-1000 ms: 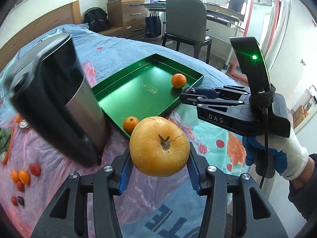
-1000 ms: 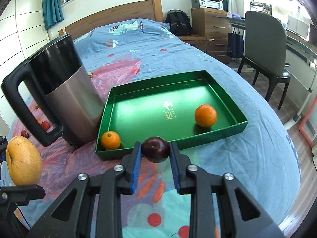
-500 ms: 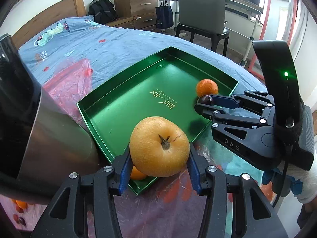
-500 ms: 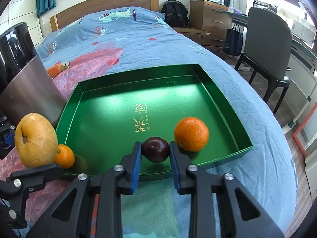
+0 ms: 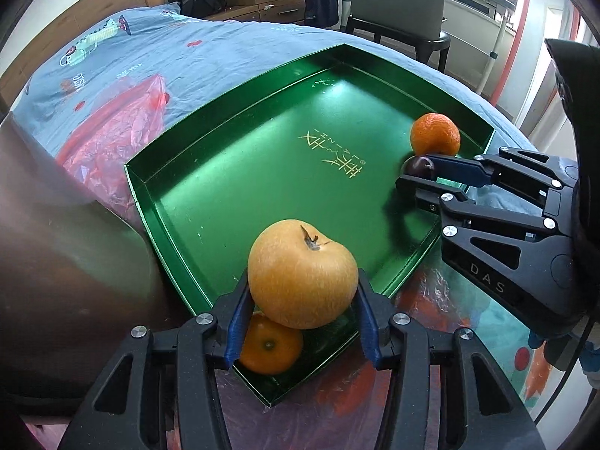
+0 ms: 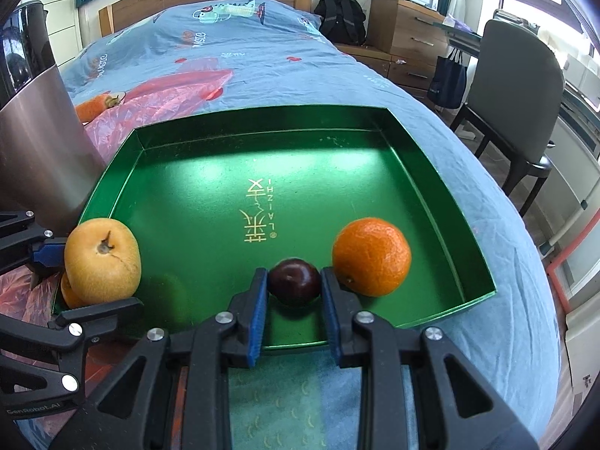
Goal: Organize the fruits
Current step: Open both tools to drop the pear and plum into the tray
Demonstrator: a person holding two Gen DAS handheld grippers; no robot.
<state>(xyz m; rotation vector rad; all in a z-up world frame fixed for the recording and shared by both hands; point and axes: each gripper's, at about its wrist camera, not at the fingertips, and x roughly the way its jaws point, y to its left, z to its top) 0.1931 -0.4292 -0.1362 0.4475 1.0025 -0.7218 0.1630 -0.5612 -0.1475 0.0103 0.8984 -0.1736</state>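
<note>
Fruit tray (image 6: 442, 172) on blue bedspread (image 6: 262, 63)

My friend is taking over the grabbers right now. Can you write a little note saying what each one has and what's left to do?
Left gripper: shut on the yellow pear, held over the near corner of the green tray, just above a small orange already lying there.
Right gripper: shut on the dark plum, low inside the tray beside the big orange.
Done: two oranges are in the tray.
Left: let go of the pear and plum in the tray. Mind the small orange under the pear. A carrot lies on the pink plastic behind the tray.
</note>
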